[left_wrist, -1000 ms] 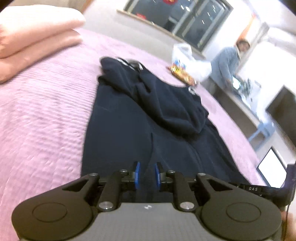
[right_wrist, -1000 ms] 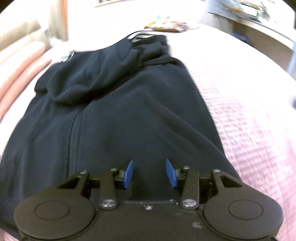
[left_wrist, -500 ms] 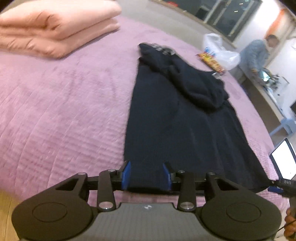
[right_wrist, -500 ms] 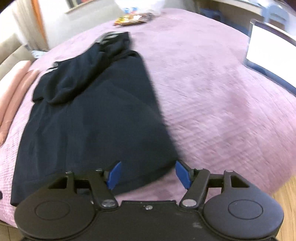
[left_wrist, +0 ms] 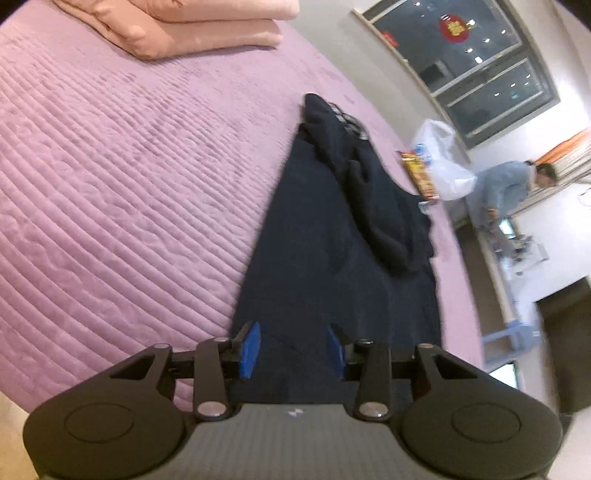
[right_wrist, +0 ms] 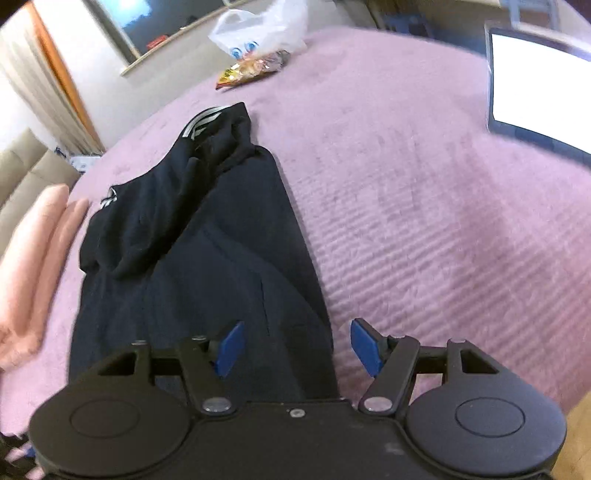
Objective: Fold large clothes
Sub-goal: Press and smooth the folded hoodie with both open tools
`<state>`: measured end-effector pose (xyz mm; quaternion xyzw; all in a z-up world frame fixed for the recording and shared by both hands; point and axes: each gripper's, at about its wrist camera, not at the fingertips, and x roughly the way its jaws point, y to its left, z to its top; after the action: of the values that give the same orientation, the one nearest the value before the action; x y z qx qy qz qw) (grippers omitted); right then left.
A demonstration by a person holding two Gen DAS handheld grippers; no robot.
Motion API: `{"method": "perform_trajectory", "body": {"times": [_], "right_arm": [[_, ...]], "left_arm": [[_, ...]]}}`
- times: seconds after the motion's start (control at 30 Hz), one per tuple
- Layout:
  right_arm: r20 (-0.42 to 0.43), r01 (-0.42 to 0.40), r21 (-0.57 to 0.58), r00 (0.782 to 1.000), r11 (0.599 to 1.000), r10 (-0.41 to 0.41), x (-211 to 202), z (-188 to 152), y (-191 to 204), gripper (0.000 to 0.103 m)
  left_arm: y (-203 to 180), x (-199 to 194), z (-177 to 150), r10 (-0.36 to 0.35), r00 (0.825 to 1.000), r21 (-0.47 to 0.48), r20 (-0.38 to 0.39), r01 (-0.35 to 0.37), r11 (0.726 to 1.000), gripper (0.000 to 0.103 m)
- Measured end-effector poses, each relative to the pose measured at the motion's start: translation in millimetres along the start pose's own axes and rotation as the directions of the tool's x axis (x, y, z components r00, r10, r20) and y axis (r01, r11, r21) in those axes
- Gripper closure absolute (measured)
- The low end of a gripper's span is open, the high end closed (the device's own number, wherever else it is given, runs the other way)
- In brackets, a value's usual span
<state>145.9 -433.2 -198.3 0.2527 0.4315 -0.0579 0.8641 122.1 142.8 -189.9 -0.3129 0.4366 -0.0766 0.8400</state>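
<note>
Two tools sit nearest the cameras, both with their blue pads spread wide and gripping nothing. The left tool [left_wrist: 292, 350] hovers at the near hem of the dark navy garment [left_wrist: 332, 266], its pads framing the cloth's left corner. The right tool [right_wrist: 297, 347] hangs over the same hem's right corner, one pad above the fabric and the other above the bare bedspread [right_wrist: 424, 221].

That garment lies lengthwise on the pink quilted bedspread, running away from the tools. Its near part is flat and fairly smooth, with a faint vertical seam line down the middle. Further up, a bunched fold of the same dark cloth lies on top, crossing diagonally and rumpled into soft ridges. At the far end grey-white stripes [right_wrist: 199, 123] show on the fabric, and a small pale mark sits near the left edge in the right wrist view.

Beyond the garment's left side a stack of folded peach blankets [left_wrist: 192, 29] rests on the bed. Past the far end lie a colourful snack packet [right_wrist: 247, 72] and a white plastic bag [right_wrist: 266, 26]. An open laptop [right_wrist: 535, 88] with a bright screen sits on the bed's right. Farthest off, a person in blue [left_wrist: 506, 188] leans at a bench beneath a dark window [left_wrist: 465, 62].
</note>
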Motion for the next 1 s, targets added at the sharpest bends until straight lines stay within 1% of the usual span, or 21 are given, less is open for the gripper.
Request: {"method": "perform_trajectory", "body": {"times": [0.07,0.13,0.2,0.23,0.27,0.3,0.37,0.43,0.47,0.5,0.57,0.63,0.73,0.77,0.87,0.93,1.0], "right_arm": [[-0.054,-0.009,-0.053,0.998,0.999,0.006,12,-15,8,0.084],[-0.099,-0.018,-0.105,0.995,0.994,0.007,20,-35,17,0.084],[-0.134,-0.057,-0.157,0.99,0.986,0.036,16,-54,22,0.084],[-0.143,-0.07,-0.177,0.989,0.982,0.044,11,-61,23,0.082],[-0.147,-0.071,-0.182,0.988,0.981,0.044,4,-65,21,0.076],[-0.141,-0.066,-0.177,0.989,0.982,0.041,-4,-67,17,0.062],[-0.098,-0.046,-0.167,0.995,0.985,0.03,-22,-64,8,0.044],[-0.038,-0.03,-0.147,0.999,0.989,0.024,-40,-55,0,0.03],[-0.009,-0.027,-0.13,1.0,0.991,0.026,-46,-48,-4,0.027],[0.012,-0.029,-0.111,0.999,0.993,0.03,-49,-43,-7,0.026],[0.014,-0.045,-0.073,0.999,0.996,0.046,-44,-31,-13,0.025],[-0.012,-0.06,-0.044,0.998,0.997,0.059,-28,-23,-18,0.025],[-0.084,-0.069,0.006,0.994,0.998,0.069,3,-18,-22,0.025],[-0.099,-0.079,0.017,0.992,0.997,0.08,10,-18,-21,0.025],[-0.113,-0.087,0.023,0.99,0.996,0.089,27,-27,-17,0.025],[-0.14,-0.097,0.029,0.985,0.995,0.1,37,-31,-13,0.023],[-0.125,-0.089,0.015,0.988,0.996,0.091,40,-34,-7,0.024]], "left_arm": [[1,10,0,0.034,0.999,0.017,-0.022,-0.034,0.999,0.058],[3,24,-4,0.032,0.998,0.019,-0.063,-0.03,0.999,0.058],[7,34,-8,0.029,0.996,0.013,-0.086,-0.028,1.0,0.058],[8,37,-11,0.03,0.996,0.018,-0.084,-0.028,0.999,0.058],[8,37,-13,0.032,0.997,0.028,-0.075,-0.03,0.999,0.058],[9,36,-13,0.029,0.997,0.035,-0.072,-0.027,0.999,0.058],[12,32,-12,0.021,0.997,0.035,-0.073,-0.018,0.999,0.058],[17,27,-9,0.016,0.997,0.018,-0.072,-0.014,1.0,0.058],[20,25,-7,0.012,0.997,0.012,-0.072,-0.011,1.0,0.058],[22,25,-6,0.006,0.997,0.007,-0.073,-0.006,1.0,0.058],[24,28,-5,-0.016,0.996,0.006,-0.09,0.016,1.0,0.056],[21,35,-8,-0.032,0.994,0.014,-0.106,0.033,0.999,0.053],[17,40,-12,-0.036,0.994,0.041,-0.103,0.041,0.998,0.048],[17,41,-12,-0.047,0.993,0.042,-0.105,0.052,0.998,0.046],[19,45,-12,-0.083,0.99,0.015,-0.118,0.086,0.996,0.045],[18,51,-12,-0.105,0.986,0.002,-0.13,0.106,0.994,0.045],[15,58,-12,-0.122,0.984,-0.022,-0.133,0.12,0.993,0.045]]}}
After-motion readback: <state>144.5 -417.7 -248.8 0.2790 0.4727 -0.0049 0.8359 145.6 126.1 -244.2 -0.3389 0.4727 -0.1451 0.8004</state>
